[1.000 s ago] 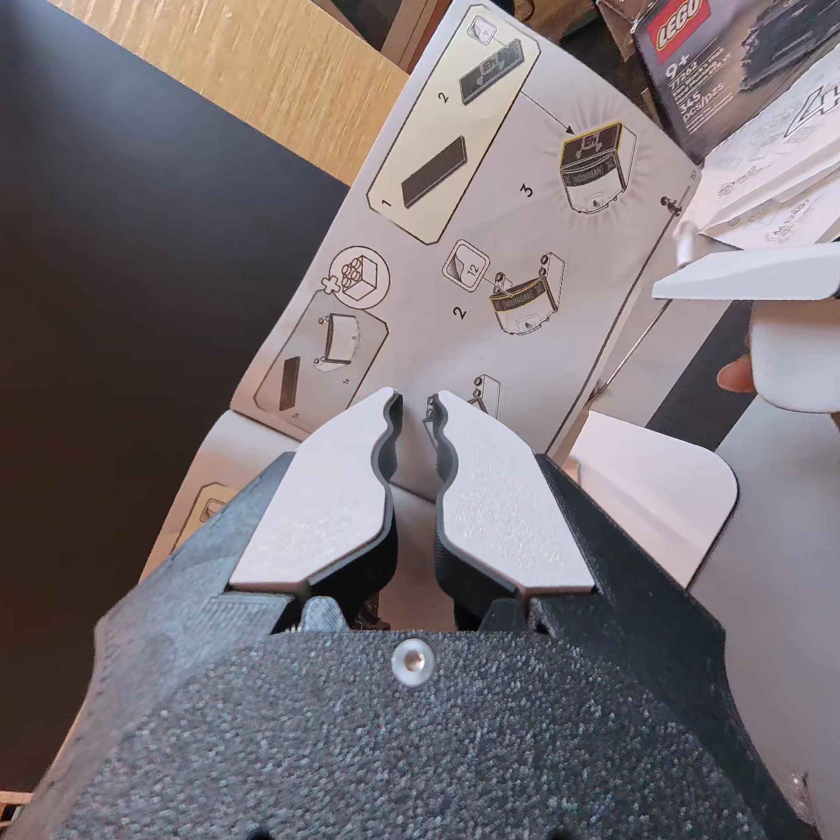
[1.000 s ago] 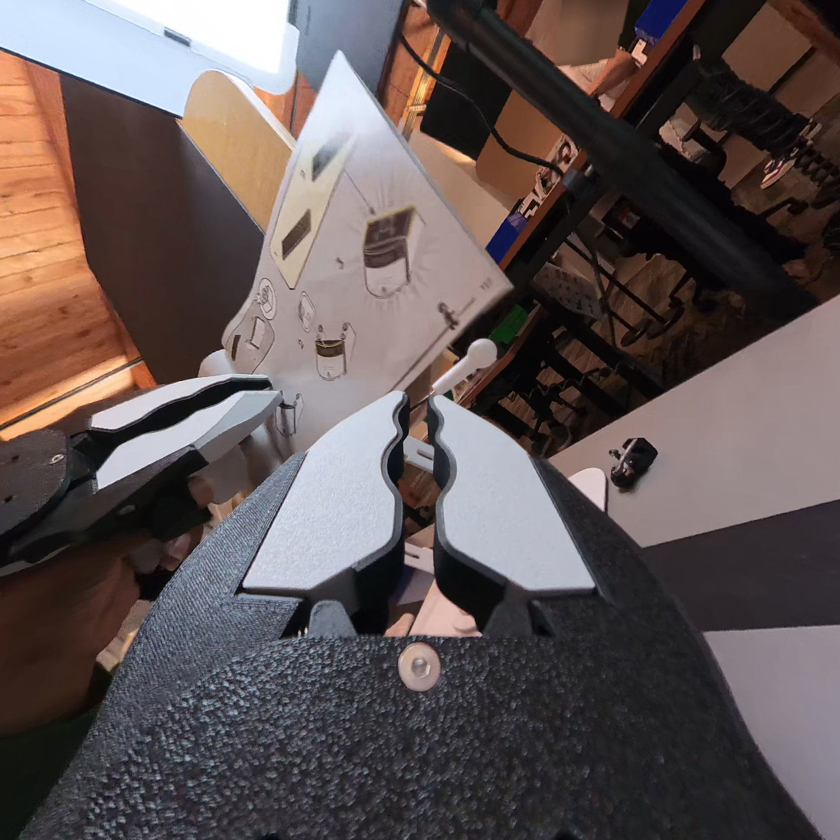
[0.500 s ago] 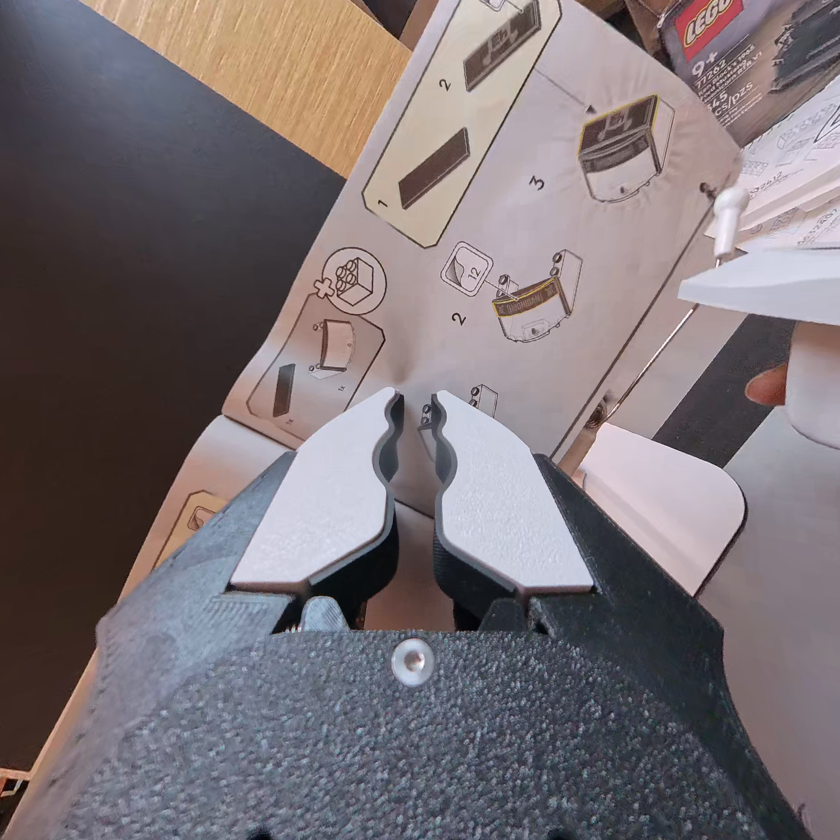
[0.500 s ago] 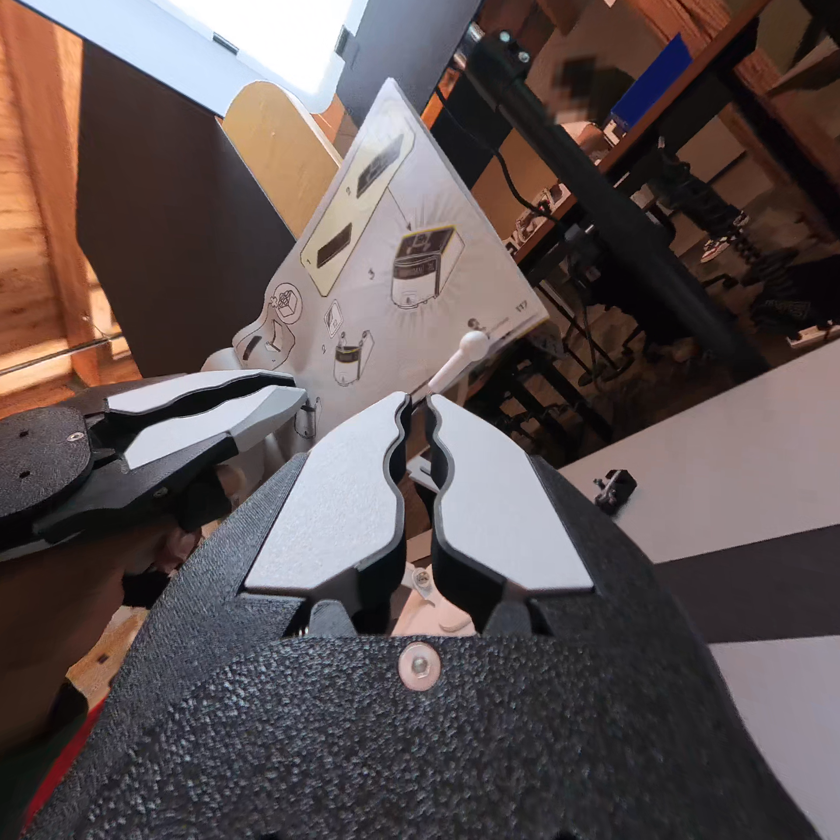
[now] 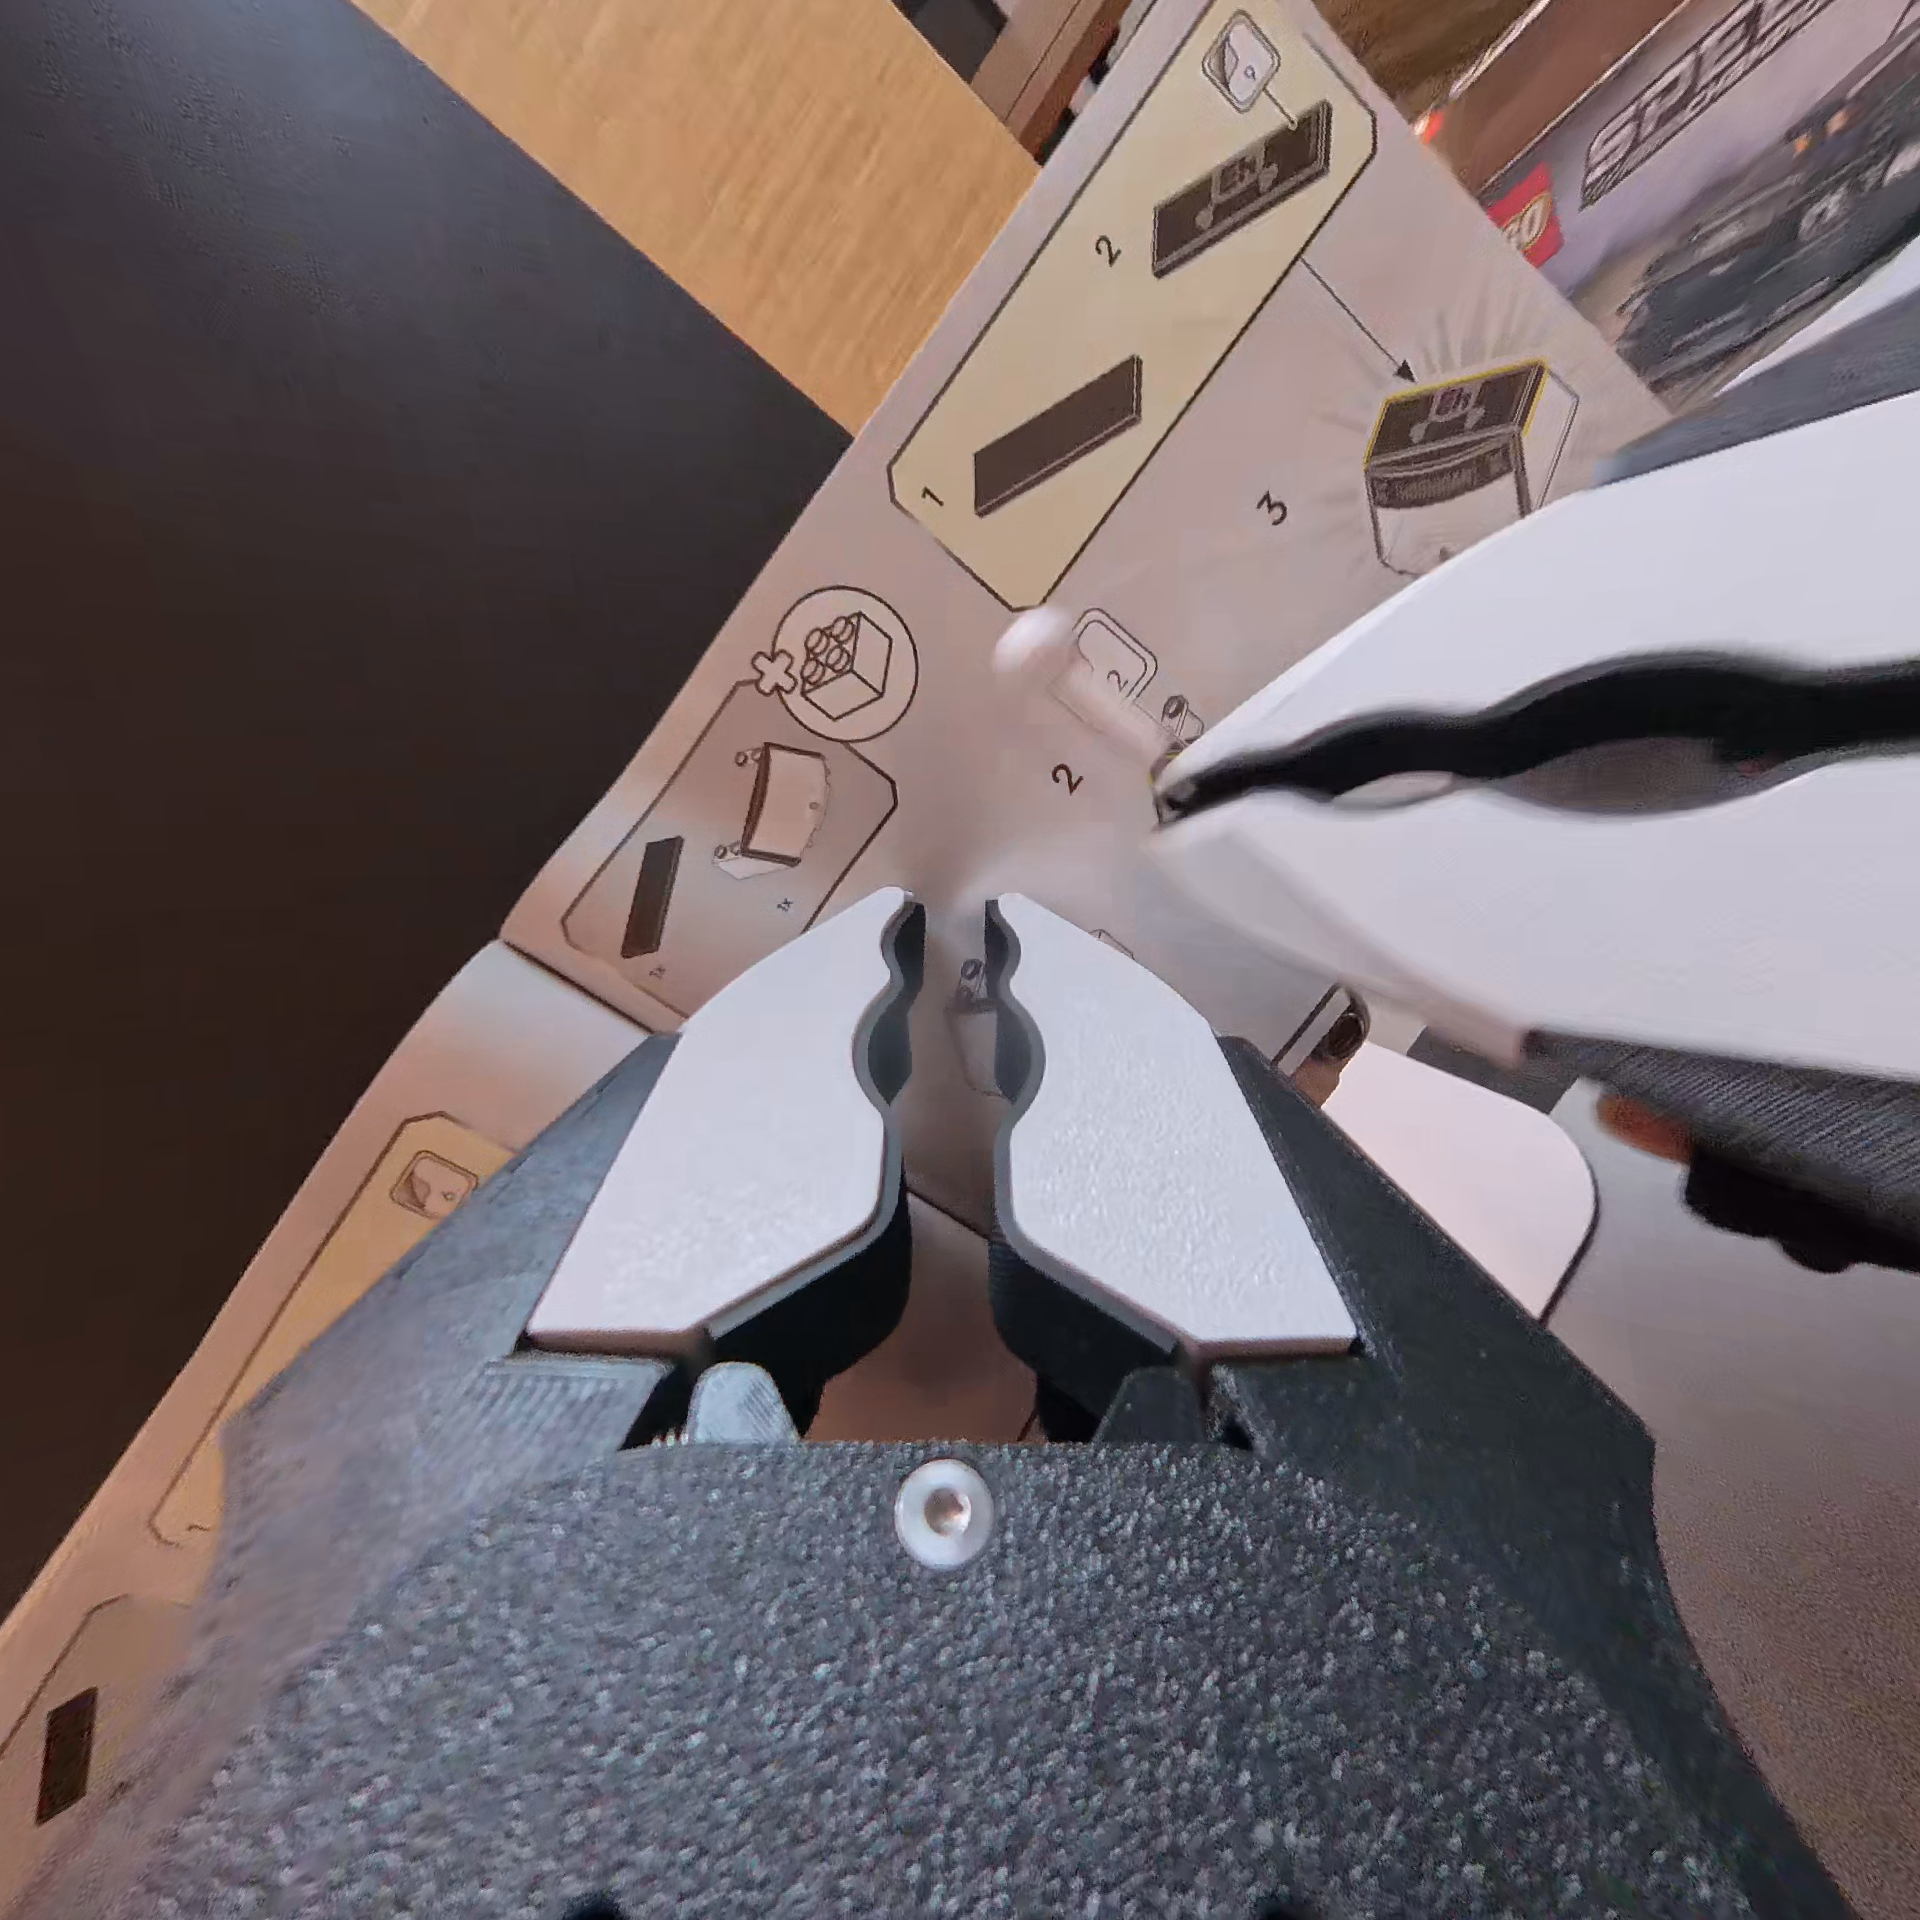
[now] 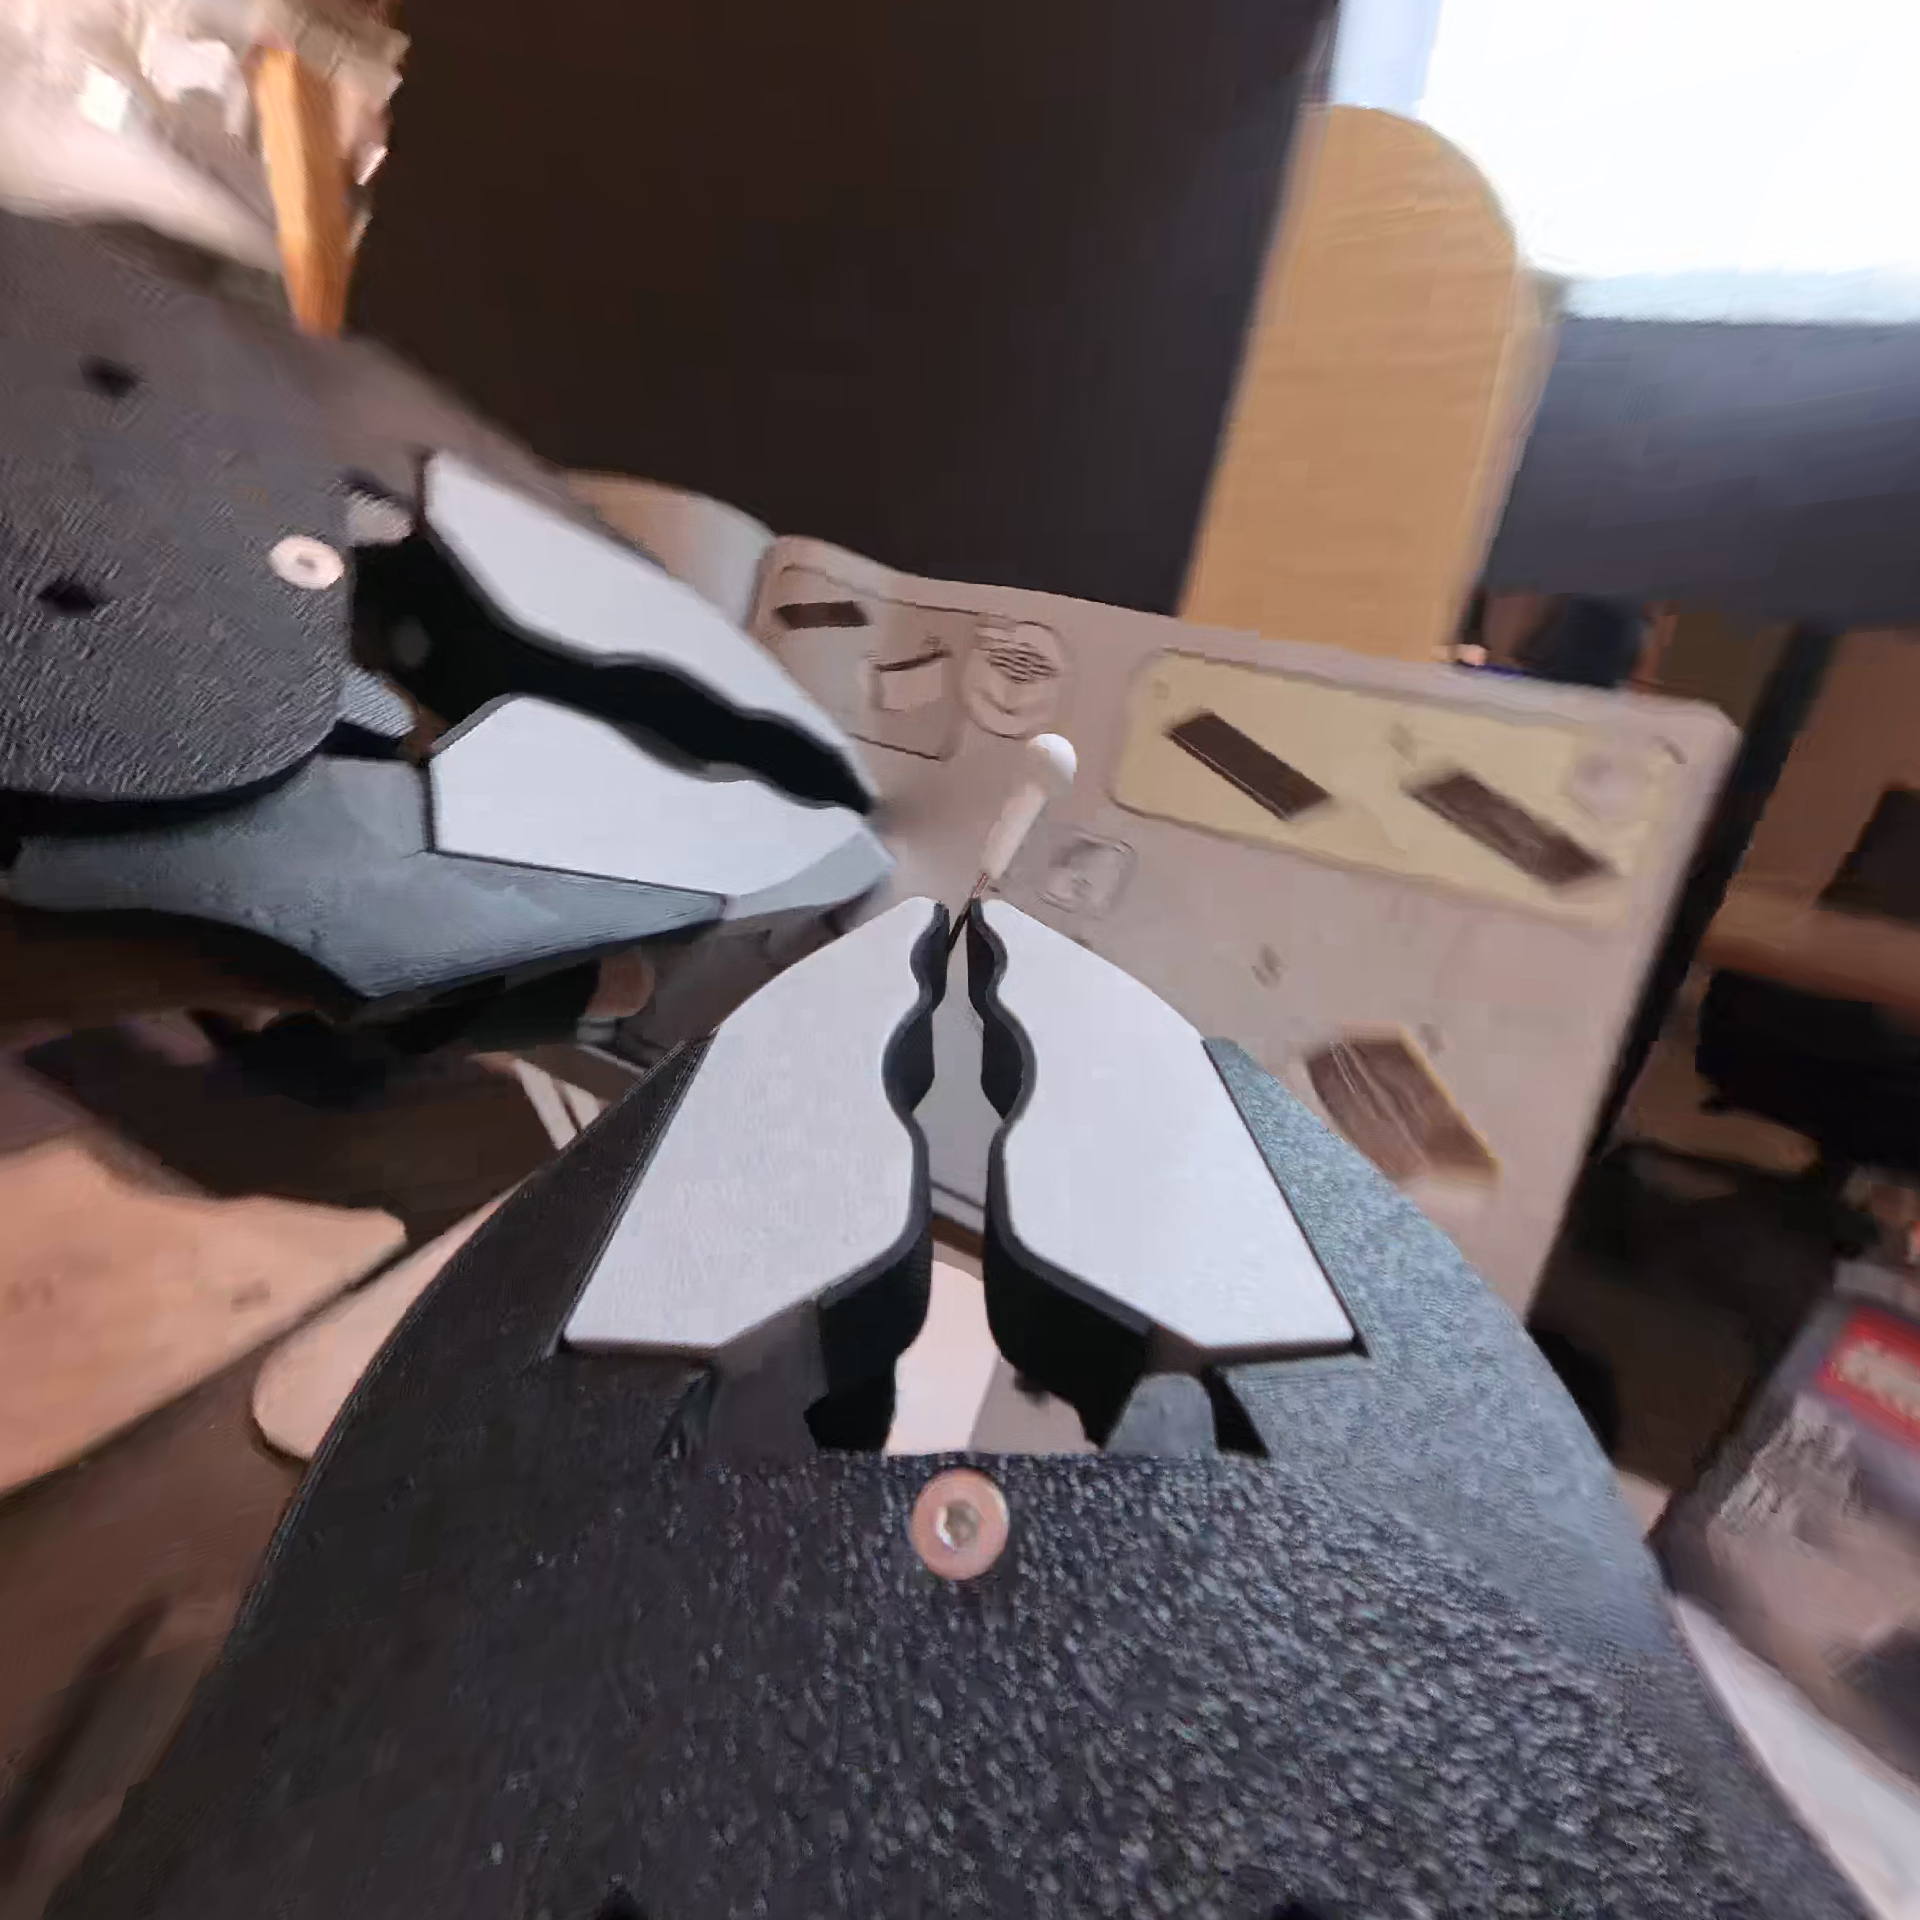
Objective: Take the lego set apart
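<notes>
Right hand-held gripper [image 6: 958, 914]: tips clamped on thin wire of white-tipped pin [image 6: 1047, 761]. Left hand-held gripper [image 5: 954, 914]: tips slightly apart, before propped instruction sheet [image 5: 1195, 343]. Lego box [image 5: 1704, 187]: far right.

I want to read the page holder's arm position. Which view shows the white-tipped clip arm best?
The right wrist view: the white-tipped clip arm stands sharp above the right gripper, whose tips pinch its thin wire. The left wrist view shows only a blurred tip against the instruction page, the rest hidden behind that gripper.
</notes>
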### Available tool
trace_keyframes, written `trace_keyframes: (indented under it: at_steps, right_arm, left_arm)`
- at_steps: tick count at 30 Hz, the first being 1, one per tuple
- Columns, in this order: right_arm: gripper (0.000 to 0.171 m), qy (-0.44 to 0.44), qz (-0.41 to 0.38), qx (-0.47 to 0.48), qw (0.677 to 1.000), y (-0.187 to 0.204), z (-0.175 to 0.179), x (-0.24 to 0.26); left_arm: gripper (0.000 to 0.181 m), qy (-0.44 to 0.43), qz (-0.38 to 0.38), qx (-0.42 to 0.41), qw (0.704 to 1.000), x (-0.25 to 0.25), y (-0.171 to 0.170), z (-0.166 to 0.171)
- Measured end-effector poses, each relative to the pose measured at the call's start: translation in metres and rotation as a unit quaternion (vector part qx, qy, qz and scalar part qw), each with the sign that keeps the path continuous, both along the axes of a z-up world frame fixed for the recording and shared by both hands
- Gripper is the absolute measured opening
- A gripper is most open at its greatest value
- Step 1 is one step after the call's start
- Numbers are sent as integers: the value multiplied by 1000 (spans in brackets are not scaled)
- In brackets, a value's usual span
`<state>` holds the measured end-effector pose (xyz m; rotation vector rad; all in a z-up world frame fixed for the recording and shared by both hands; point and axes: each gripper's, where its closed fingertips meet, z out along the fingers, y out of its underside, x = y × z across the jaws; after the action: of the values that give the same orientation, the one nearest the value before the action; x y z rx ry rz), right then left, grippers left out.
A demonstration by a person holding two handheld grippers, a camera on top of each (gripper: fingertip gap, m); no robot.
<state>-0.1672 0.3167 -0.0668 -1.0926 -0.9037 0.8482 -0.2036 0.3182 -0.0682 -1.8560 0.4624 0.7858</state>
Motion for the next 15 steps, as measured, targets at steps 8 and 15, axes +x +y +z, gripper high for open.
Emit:
trace_keyframes:
  at_steps: [8, 15]
  right_arm:
    - [2, -203, 29, 223, 953, -31, -14, -39]
    - [1, -227, 13, 276, 934, -38, -22, -44]
  left_arm:
    - [16, -109, -2, 85, 990, -14, -44, 25]
    - [18, -149, 19, 83, 985, -37, -76, 8]
